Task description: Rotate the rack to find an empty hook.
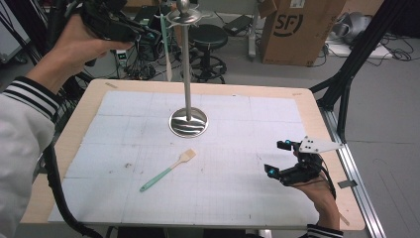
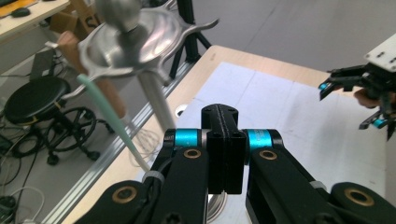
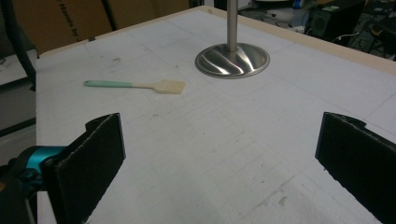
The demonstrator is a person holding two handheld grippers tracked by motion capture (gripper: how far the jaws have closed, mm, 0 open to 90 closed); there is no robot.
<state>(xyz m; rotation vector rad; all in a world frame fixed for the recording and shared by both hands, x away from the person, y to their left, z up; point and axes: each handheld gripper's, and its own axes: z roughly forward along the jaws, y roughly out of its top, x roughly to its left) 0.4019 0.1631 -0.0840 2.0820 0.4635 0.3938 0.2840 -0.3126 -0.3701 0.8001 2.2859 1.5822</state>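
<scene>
From the high view, my left claw [image 1: 148, 33] is raised at the far left, just beside the crown of the tall steel utensil stand with hooked arms and a round base [image 1: 188, 74], which rises from the middle of the pale wooden bench covered with white grid mats [image 1: 237, 198]. A mint-green-handled utensil [image 1: 167, 54] hangs from the left side of that crown, just right of my claw. My right claw [image 1: 279, 157] rests low at the near right of the bench, jaws spread wide with nothing between them. The small spatula with a mint-green handle and a pale wooden blade [image 1: 168, 171] lies flat on the mat, well to the left of my right claw and nearer than the stand's base.

In the left gripper view, my left claw [image 2: 223, 140] is closed tight with nothing gripped. The stand's crown [image 2: 135, 42] sits just up and left of it, with the green handle [image 2: 112, 121] hanging beside the pole. My right claw [image 2: 357, 105] shows far off.

In the right gripper view, my right claw [image 3: 219, 144] stands wide open over bare mat. The spatula [image 3: 140, 85] lies ahead to the left, well apart, with the stand's base [image 3: 232, 59] beyond.
</scene>
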